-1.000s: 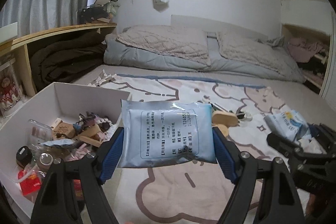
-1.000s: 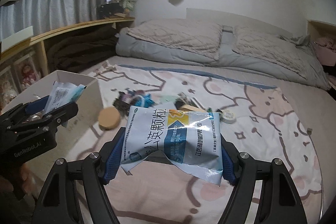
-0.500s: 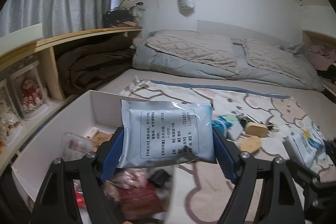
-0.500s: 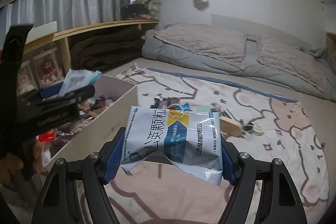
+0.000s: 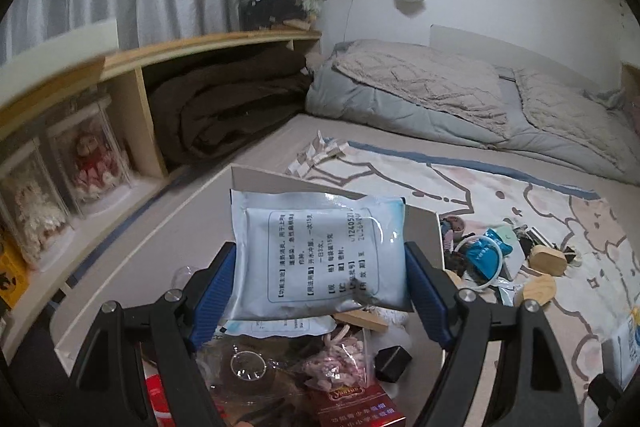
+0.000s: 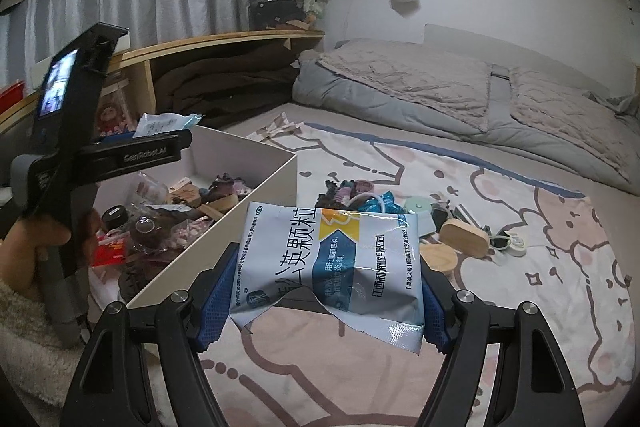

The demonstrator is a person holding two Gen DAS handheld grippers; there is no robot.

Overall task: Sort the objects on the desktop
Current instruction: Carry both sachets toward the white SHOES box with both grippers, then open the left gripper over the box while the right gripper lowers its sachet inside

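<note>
My left gripper [image 5: 320, 269] is shut on a pale blue medicine sachet [image 5: 318, 259] and holds it above the white storage box [image 5: 424, 235], which is full of small items. In the right wrist view the left gripper [image 6: 160, 141] hangs over the box [image 6: 256, 187] with its sachet [image 6: 166, 123]. My right gripper [image 6: 326, 273] is shut on a white and blue medicine sachet with a yellow patch [image 6: 332, 263], held above the patterned blanket just right of the box.
Loose items lie on the blanket [image 6: 540, 267]: wooden pieces [image 6: 464, 237], a teal packet [image 6: 376, 205], a white tape roll [image 6: 516, 243]. A wooden shelf with dark bedding [image 5: 224, 107] runs along the left. Pillows and a duvet [image 5: 440, 95] lie at the back.
Both grippers have moved left with their sachets. The left one has gone from beside the box to above its contents. The right one has come closer to the box's right wall.
</note>
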